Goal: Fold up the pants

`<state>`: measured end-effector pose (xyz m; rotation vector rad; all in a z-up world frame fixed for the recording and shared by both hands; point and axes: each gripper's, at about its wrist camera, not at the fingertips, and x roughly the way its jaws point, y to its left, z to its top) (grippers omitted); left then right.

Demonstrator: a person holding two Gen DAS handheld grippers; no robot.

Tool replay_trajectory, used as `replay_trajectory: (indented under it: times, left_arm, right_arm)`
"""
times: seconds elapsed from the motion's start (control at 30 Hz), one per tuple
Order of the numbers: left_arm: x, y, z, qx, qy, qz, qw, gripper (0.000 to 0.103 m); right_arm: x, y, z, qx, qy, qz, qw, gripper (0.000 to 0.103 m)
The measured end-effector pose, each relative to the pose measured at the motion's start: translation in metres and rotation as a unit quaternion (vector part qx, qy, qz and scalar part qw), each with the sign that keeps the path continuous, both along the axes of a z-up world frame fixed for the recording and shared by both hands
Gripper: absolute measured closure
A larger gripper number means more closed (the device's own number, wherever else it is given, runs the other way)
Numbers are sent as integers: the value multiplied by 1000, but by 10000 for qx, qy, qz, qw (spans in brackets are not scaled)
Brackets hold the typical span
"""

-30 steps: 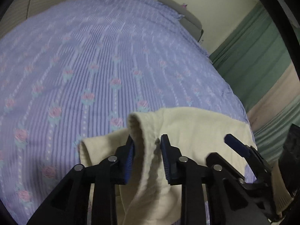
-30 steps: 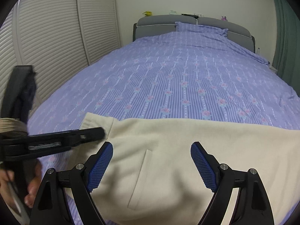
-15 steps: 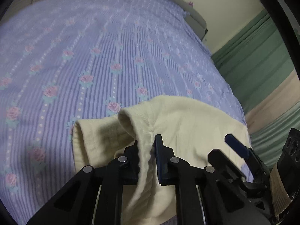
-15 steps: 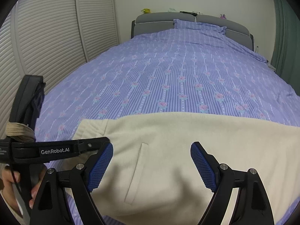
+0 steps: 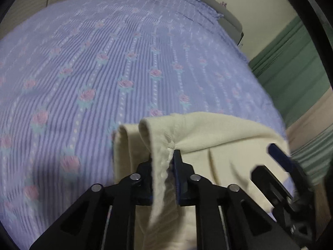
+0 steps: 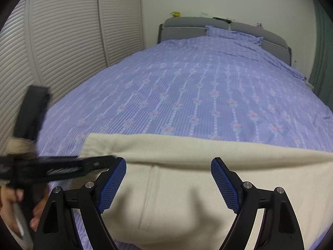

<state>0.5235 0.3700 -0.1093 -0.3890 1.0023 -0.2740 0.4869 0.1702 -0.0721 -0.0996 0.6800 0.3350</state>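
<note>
Cream pants [image 5: 218,133] lie across the near end of the bed. My left gripper [image 5: 166,156] pinches the ribbed waistband corner, which stands up in a fold above its pads; its jaws are easing open a little with the cloth still pressed between them. In the right wrist view the pants [image 6: 187,198] have their far edge raised in a long ridge. Seen from that side, the left gripper [image 6: 112,158] reaches in from the left. My right gripper [image 6: 168,166] is open just above the cloth, nothing between its blue pads [image 6: 223,185]. One right finger [image 5: 278,154] shows in the left wrist view.
The bed cover [image 6: 197,93] is purple with pink flowers, and a pillow [image 6: 233,33] rests against the grey headboard [image 6: 183,24]. Louvred doors [image 6: 68,41] stand left of the bed. Green curtains [image 5: 291,66] hang on the right. A hand [image 6: 12,204] holds the left gripper.
The left jaws closed from apart onto the waistband corner, and the gripper swung in toward the right one. The pants' far edge rose into a ridge. The right gripper kept still and open.
</note>
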Motion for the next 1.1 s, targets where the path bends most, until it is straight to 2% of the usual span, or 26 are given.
replay_trajectory:
  times: [0.1, 0.17, 0.23, 0.27, 0.33, 0.37, 0.43, 0.5, 0.57, 0.7, 0.87, 0.97, 1.1]
  left_arm:
    - [8, 7, -7, -150, 80, 72, 9998, 81]
    - [11, 14, -14, -320, 244, 141, 9991, 69]
    - [7, 21, -16, -546, 312, 170, 9979, 62]
    - [1, 26, -12, -515, 273, 240, 9980, 51]
    - [-14, 32, 0, -122, 93, 506, 9986, 40]
    - [-25, 40, 10, 85, -134, 633, 9979, 37]
    - [-40, 53, 20, 339, -211, 871, 9954, 36]
    - [-61, 57, 31, 769, -269, 1059, 9910, 36]
    - [-91, 45, 44, 1195, -491, 1079, 9857, 36]
    - [-141, 3, 63, 1617, -801, 992, 9786, 31]
    - [-186, -65, 75, 1799, -1115, 892, 9733, 20]
    - [-204, -103, 73, 1968, -1105, 945, 9696, 18]
    - [-222, -141, 68, 2001, -1012, 846, 9708, 18]
  right_arm:
    - [4, -2, -3, -33, 103, 29, 9999, 18]
    - [6, -6, -4, 13, 154, 15, 9999, 18]
    - [7, -13, -3, 112, 218, -31, 9997, 18]
    - [5, -16, -3, 167, 239, -41, 9996, 18]
    - [1, -23, 1, 300, 253, -39, 9992, 18]
    - [-3, -27, 4, 339, 203, -28, 9992, 18]
    - [-10, -35, 8, 349, 77, -90, 9993, 18]
    - [-19, -39, 11, 346, 33, -65, 9994, 18]
    - [-33, -44, 15, 362, -80, 29, 9993, 18]
    - [-74, -65, 19, 538, -280, 423, 9973, 18]
    - [-123, -102, 19, 591, -411, 871, 9936, 18]
    - [-144, -134, 16, 700, -380, 893, 9928, 18]
    - [-157, -172, 1, 810, -140, 790, 9935, 18]
